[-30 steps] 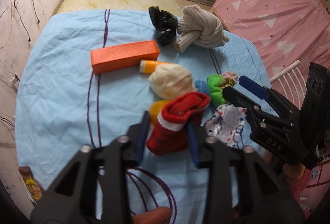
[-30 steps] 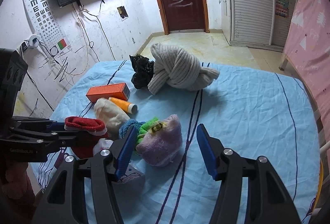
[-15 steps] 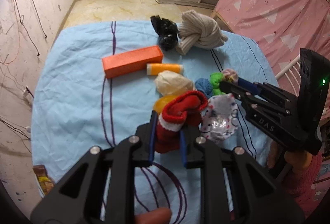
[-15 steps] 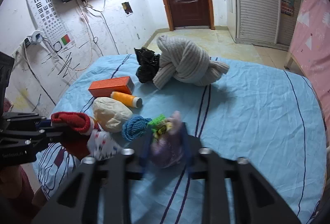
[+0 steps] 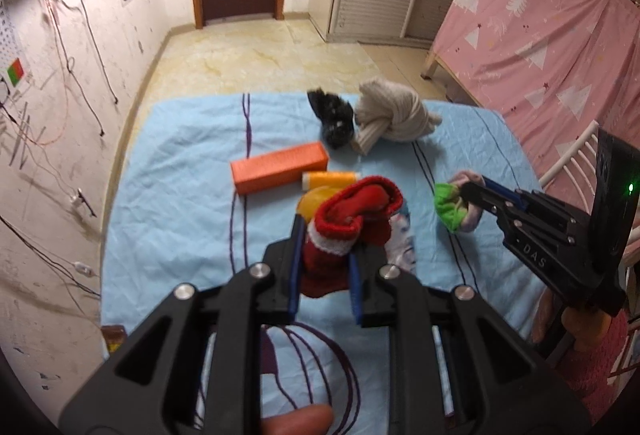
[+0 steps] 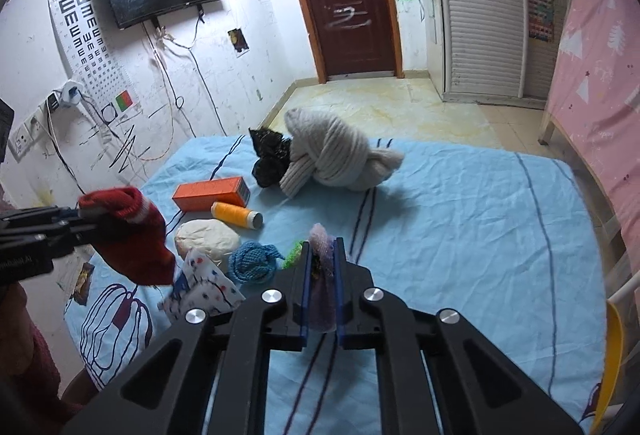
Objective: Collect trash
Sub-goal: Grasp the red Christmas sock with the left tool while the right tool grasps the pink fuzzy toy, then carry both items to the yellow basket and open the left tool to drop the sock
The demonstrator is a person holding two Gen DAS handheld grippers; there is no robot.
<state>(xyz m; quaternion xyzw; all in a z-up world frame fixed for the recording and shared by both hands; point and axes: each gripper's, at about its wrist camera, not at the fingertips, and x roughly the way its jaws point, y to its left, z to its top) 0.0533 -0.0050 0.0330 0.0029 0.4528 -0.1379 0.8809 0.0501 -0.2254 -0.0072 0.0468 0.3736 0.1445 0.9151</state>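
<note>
**Over the blue bedsheet: one soft item in each gripper**

Above the near edge of the blue sheet [image 6: 460, 219], going from left to right, the left gripper [image 5: 324, 263] comes first. Its blue-padded jaws are clamped on a red sock with a white cuff [image 5: 352, 227], which hangs clear of the sheet. On the sheet behind it lie an orange box [image 6: 210, 193], an orange thread spool [image 6: 236, 215] just in front of that box, and a cream bundle [image 6: 206, 241] nearer the camera. A polka-dot wrapper [image 6: 208, 291] and a blue knitted ball [image 6: 254, 261] sit side by side close to the right gripper's fingers. Farther back, a black plastic bag [image 6: 270, 161] touches a knotted beige sweater [image 6: 336, 159]. At the right, the right gripper [image 6: 323, 279] is squeezed tight on a pink fuzzy item [image 6: 322, 247] with a green part [image 5: 450, 205]; in the left wrist view this bundle looks lifted off the sheet.
</note>
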